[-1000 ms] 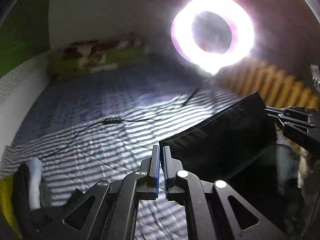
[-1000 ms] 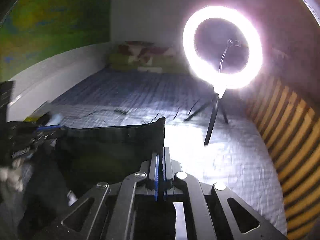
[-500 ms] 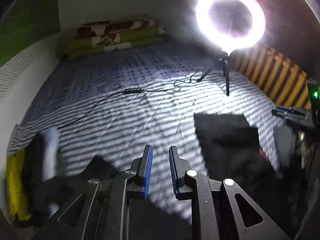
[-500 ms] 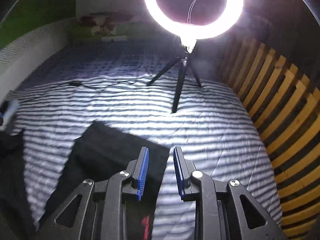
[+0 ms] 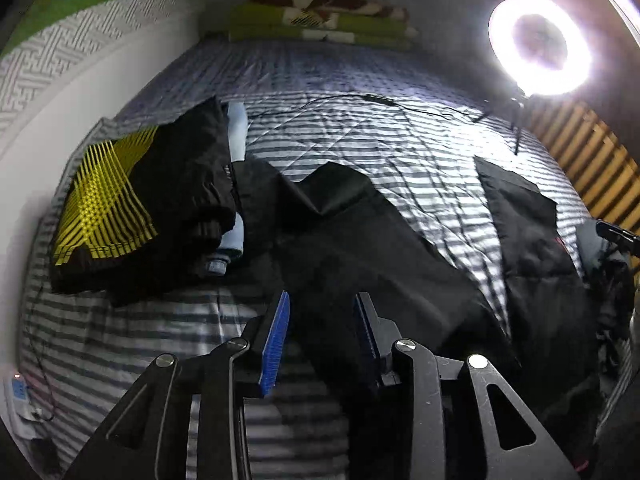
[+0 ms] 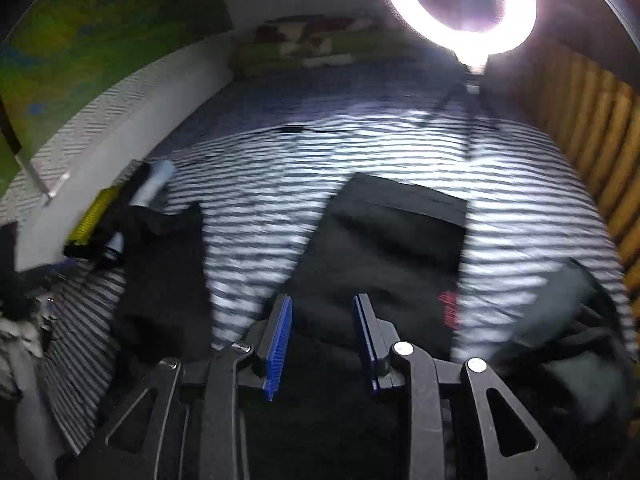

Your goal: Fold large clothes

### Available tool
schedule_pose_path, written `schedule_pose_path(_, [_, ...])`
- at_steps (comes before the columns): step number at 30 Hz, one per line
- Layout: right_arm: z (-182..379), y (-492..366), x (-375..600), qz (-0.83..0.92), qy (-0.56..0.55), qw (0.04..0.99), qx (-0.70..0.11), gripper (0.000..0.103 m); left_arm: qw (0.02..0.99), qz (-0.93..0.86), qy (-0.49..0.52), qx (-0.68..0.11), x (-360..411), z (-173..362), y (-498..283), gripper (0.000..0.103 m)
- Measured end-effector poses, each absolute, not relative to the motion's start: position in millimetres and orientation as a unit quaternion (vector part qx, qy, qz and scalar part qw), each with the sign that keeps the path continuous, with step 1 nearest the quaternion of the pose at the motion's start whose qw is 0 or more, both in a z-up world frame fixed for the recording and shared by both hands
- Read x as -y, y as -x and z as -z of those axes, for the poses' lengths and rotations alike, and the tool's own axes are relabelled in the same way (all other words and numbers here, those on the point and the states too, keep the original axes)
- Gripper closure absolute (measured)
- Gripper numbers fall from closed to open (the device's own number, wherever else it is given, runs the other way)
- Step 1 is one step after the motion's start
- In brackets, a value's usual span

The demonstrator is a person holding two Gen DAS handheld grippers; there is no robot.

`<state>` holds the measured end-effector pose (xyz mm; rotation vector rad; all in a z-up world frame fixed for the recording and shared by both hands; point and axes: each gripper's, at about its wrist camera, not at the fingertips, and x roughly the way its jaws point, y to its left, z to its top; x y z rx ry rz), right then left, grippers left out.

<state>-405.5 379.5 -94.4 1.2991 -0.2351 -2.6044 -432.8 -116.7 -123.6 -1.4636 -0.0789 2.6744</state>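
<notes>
A large black garment lies spread on the striped bed sheet (image 5: 360,148). One long part (image 5: 360,248) runs under my left gripper (image 5: 322,304), and the other (image 5: 524,232) lies to the right. The left gripper's jaws are opening, with the cloth below them and nothing pressed between the blue pads (image 5: 276,340). In the right wrist view the right gripper (image 6: 323,308) hangs over the black garment's squared-off part (image 6: 392,240), and its jaws are opening too, gripping nothing. A red tag (image 6: 450,308) shows on that part.
A stack of folded clothes (image 5: 120,208), black with yellow lines, sits at the bed's left beside the wall, with a pale blue piece (image 5: 236,136) in it. A ring light on a tripod (image 5: 538,46) and its cable (image 5: 360,98) stand farther back. Wooden slats (image 5: 592,152) border the right.
Both grippers were shut on the black garment's held-up edge. They have let go and opened, and the garment now lies flat. The left gripper has swung left toward the folded stack.
</notes>
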Motion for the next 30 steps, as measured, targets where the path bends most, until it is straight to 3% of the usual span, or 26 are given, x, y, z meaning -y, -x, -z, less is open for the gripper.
schedule_pose_path(4, [118,455,-322,0.871,-0.458,0.153,0.089,0.067,0.05,-0.871,0.488,0.032,116,152,465,0.058])
schedule_pose_path(11, [180,567,-220,0.843,-0.489,0.195,0.111,0.066,0.059,-0.865,0.498,0.02,115,195,492,0.058])
schedule_pose_path(22, [244,646,-161,0.805,-0.519,0.228,0.173,0.06,0.075,-0.87,0.487,0.023,129,209,486,0.058])
schedule_pose_path(23, [243,646,-155,0.811,-0.515,0.227,0.159,0.062,0.074,-0.871,0.485,0.017,128,209,486,0.058])
schedule_pose_path(24, [243,646,-152,0.814,-0.515,0.224,0.15,0.074,0.072,-0.872,0.484,0.011,126,209,486,0.058])
schedule_pose_path(25, [243,646,-150,0.814,-0.519,0.223,0.137,0.098,0.072,-0.873,0.483,0.006,124,210,486,0.058])
schedule_pose_path(30, [214,634,-160,0.846,-0.479,0.21,0.105,0.101,0.066,-0.882,0.467,0.0,117,205,485,0.058])
